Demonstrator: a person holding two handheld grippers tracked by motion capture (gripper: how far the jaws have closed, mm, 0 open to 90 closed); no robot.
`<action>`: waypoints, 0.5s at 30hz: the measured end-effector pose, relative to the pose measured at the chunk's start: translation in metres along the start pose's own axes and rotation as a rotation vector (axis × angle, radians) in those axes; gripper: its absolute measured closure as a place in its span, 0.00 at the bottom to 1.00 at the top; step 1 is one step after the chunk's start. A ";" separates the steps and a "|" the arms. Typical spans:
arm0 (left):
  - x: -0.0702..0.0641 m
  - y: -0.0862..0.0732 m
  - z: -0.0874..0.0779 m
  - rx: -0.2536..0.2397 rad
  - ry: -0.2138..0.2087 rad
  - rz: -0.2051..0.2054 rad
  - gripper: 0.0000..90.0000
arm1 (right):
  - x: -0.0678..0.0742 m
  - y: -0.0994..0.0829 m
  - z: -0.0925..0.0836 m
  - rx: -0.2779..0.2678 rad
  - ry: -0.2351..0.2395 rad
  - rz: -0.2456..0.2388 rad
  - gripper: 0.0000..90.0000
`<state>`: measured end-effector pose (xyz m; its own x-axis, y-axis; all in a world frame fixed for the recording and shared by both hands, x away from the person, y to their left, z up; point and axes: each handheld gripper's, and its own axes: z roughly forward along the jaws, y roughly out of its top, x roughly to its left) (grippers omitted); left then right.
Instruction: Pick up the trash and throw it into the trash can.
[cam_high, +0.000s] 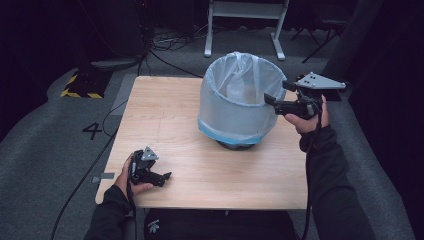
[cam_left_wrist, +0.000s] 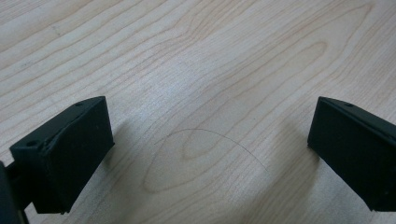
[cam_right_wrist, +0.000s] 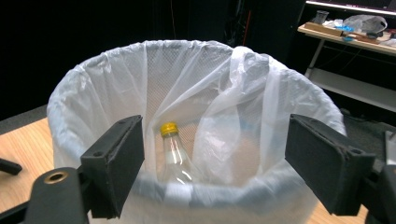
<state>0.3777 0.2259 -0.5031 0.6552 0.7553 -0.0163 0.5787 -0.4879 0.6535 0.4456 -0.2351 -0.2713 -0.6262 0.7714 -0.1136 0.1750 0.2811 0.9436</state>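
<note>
A bin lined with a white plastic bag (cam_high: 235, 102) stands on the wooden table (cam_high: 170, 120), right of its middle. Inside it a clear bottle with a yellow cap (cam_right_wrist: 170, 149) leans upright against the liner. My right gripper (cam_high: 270, 102) hovers at the bin's right rim, pointing left over it; in the right gripper view its jaws stand apart with nothing between them (cam_right_wrist: 212, 168). My left gripper (cam_high: 167, 176) rests near the table's front left edge, jaws wide apart over bare wood (cam_left_wrist: 210, 154).
The floor around the table is grey carpet, with cables (cam_high: 107, 122) trailing on the left. A white frame (cam_high: 245, 25) stands beyond the table. A desk with clutter (cam_right_wrist: 355, 32) lies behind the bin in the right gripper view.
</note>
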 end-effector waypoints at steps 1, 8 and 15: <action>0.000 0.000 0.000 0.000 0.000 0.000 0.00 | -0.001 -0.001 -0.003 0.004 -0.005 -0.005 0.22; 0.000 0.000 0.000 0.000 0.000 -0.001 0.00 | -0.003 -0.006 -0.015 0.010 -0.012 -0.014 0.22; 0.000 0.000 0.000 0.000 0.000 0.000 0.00 | -0.001 -0.013 -0.029 0.028 -0.005 -0.037 0.22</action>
<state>0.3777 0.2258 -0.5032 0.6551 0.7554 -0.0168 0.5788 -0.4874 0.6538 0.4223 -0.2559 -0.2741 -0.6287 0.7631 -0.1498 0.1734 0.3253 0.9296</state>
